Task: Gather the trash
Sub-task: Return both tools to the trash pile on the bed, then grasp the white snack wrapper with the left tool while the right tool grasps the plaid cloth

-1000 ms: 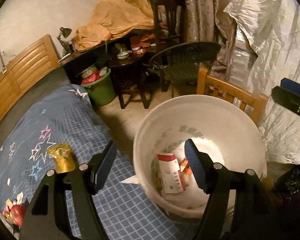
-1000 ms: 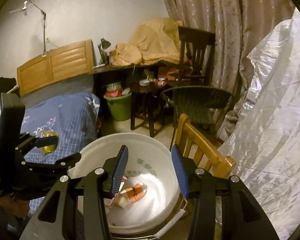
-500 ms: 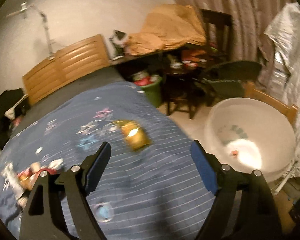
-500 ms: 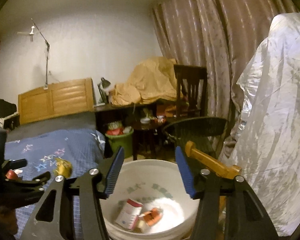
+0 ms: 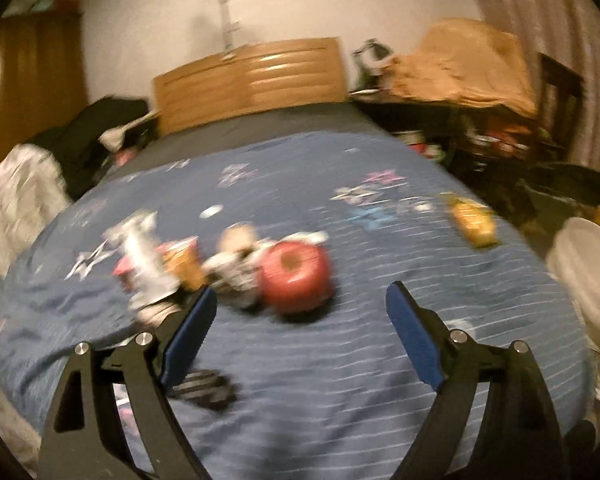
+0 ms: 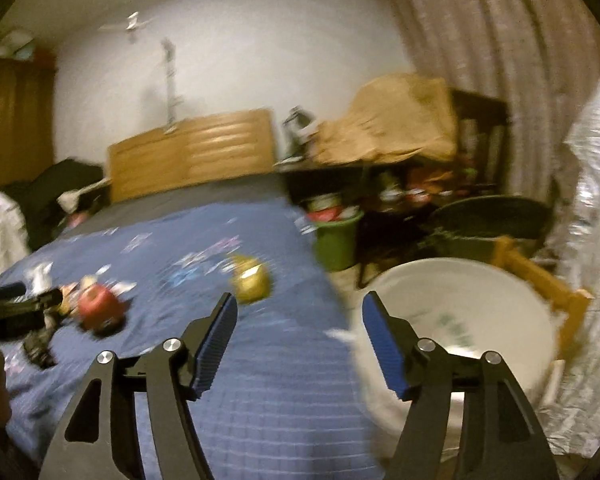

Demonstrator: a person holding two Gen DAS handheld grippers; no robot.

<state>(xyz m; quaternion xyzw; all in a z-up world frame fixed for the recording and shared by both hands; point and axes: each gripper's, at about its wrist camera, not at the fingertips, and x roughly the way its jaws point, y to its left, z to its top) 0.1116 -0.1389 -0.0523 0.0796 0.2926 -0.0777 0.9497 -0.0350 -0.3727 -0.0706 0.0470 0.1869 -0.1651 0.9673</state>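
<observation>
Hovering over the blue bedspread (image 5: 340,380), the left gripper (image 5: 300,308) gapes wide and empty, a red round object (image 5: 296,276) just beyond its tips. The right gripper (image 6: 298,312), likewise spread and empty, has the gold wrapper (image 6: 252,280) just ahead and the white bucket (image 6: 512,300) right.

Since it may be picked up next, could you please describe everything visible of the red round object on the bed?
The red round object looks like an apple: glossy, with a pale dimple facing up. It rests on the blue bedspread, against a blurred pile of wrappers on one side. The left gripper, open, points toward it without touching.
</observation>
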